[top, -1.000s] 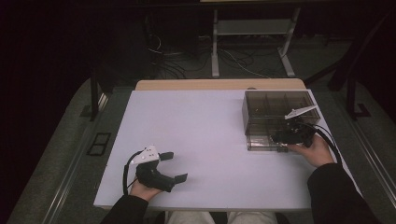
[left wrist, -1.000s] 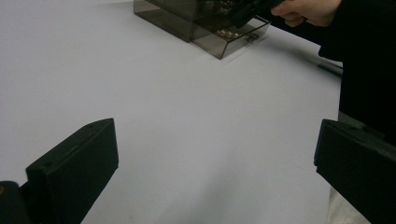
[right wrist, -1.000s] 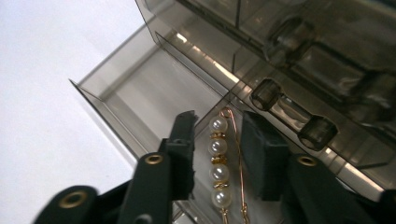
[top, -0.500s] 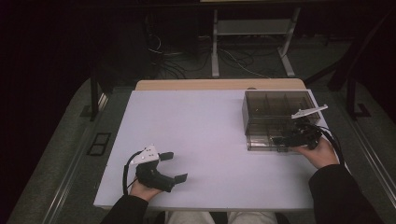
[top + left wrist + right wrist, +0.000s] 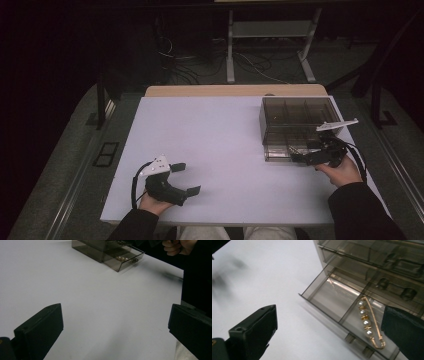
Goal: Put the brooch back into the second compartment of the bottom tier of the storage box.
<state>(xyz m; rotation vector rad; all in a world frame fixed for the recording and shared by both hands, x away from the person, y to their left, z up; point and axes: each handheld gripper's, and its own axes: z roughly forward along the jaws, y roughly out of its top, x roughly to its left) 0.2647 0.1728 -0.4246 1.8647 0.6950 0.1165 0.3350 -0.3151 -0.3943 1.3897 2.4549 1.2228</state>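
Note:
A smoky clear drawer box stands at the right of the white table. Its lowest drawer is pulled out. In the drawer's right compartment lies a gold pin with several pearls. My right gripper is open at the drawer's front, its jaws on either side of the open drawer and holding nothing. At the front left, my left gripper rests open over bare table. From the left gripper view, the box and the pearls appear far off.
The table's near edge runs just behind both hands, and a sleeve crosses the right side of the left gripper view. A wooden strip borders the far edge. Beyond it are dark floor, cables and a metal stand.
My right gripper has shifted slightly to the right and toward the near edge, lower at the drawer front. The left gripper has not moved.

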